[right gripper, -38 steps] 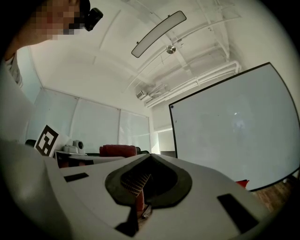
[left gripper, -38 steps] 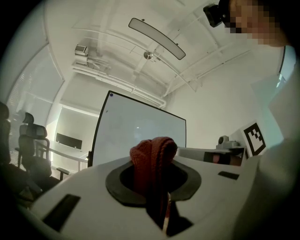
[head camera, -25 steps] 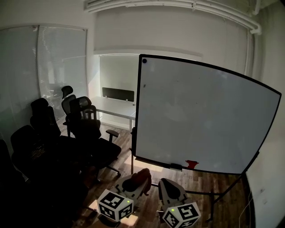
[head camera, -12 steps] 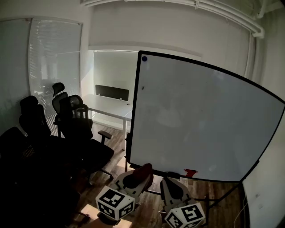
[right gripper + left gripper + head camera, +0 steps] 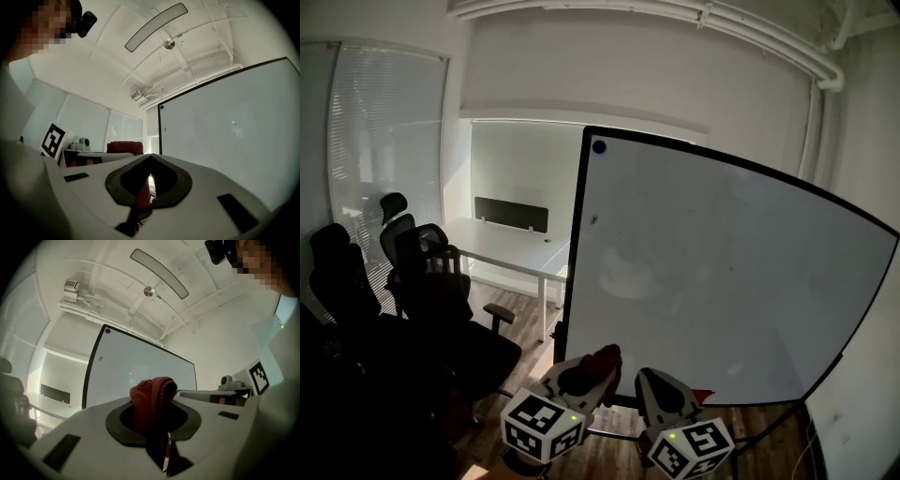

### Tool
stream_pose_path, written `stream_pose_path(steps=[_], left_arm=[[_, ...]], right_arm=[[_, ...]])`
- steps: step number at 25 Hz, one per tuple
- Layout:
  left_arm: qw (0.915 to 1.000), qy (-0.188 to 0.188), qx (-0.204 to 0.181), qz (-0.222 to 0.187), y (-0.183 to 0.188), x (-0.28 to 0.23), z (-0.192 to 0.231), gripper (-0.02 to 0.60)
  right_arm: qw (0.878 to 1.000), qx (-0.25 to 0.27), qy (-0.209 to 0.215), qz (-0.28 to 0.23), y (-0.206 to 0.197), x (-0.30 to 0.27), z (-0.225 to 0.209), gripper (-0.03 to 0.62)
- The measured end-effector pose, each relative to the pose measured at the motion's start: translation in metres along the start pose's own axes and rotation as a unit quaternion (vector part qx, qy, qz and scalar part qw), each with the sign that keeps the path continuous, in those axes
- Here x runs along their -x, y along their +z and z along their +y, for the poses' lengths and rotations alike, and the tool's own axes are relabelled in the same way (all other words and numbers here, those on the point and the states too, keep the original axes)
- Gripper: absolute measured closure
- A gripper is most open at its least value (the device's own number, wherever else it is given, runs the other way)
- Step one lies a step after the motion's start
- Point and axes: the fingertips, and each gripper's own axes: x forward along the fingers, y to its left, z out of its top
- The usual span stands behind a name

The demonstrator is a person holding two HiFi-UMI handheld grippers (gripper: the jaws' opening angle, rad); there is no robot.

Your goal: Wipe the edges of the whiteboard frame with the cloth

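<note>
The whiteboard (image 5: 712, 272) stands ahead on a stand, and its black frame (image 5: 573, 281) runs around the white panel. My left gripper (image 5: 592, 367) is low in the head view, in front of the board's lower left corner. It is shut on a red knitted cloth (image 5: 605, 357), which bulges out between the jaws (image 5: 152, 397). My right gripper (image 5: 661, 386) sits just to its right with its jaws together and nothing gripped. The right gripper view shows the board's left frame edge (image 5: 159, 136) and the cloth (image 5: 124, 147) off to the left.
Several black office chairs (image 5: 422, 309) crowd the left side, with a white desk (image 5: 511, 255) behind them. A small red object (image 5: 701, 397) lies on the board's bottom ledge. A blue magnet (image 5: 598, 146) sits at the board's top left corner. A wall is close on the right.
The board has come closer and fills more of the head view. Both grippers have edged toward its lower left corner, and the cloth stays in the left gripper.
</note>
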Motion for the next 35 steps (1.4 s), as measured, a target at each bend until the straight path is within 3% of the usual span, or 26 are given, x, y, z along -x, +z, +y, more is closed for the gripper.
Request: stream_pose_path(steps=[10, 16, 25, 35], left_arm=[[0.9996, 0.003, -0.015, -0.023, 0.042, -0.033, 0.039, 0.506], [0.9976, 0.043, -0.034, -0.041, 0.072, -0.059, 0.065, 0.506], [0.9882, 0.109, -0.078, -0.075, 0.117, -0.108, 0.08, 0.506], [0.9851, 0.113, -0.103, -0.079, 0.15, -0.135, 0.094, 0.505]], right_arm=[[0.999, 0.017, 0.016, -0.028, 0.04, -0.045, -0.021, 0.592], [0.997, 0.014, 0.06, -0.039, 0.056, -0.073, -0.04, 0.592], [0.99, 0.056, 0.12, -0.047, 0.088, -0.105, -0.085, 0.592], [0.99, 0.059, 0.118, -0.056, 0.115, -0.142, -0.108, 0.592]])
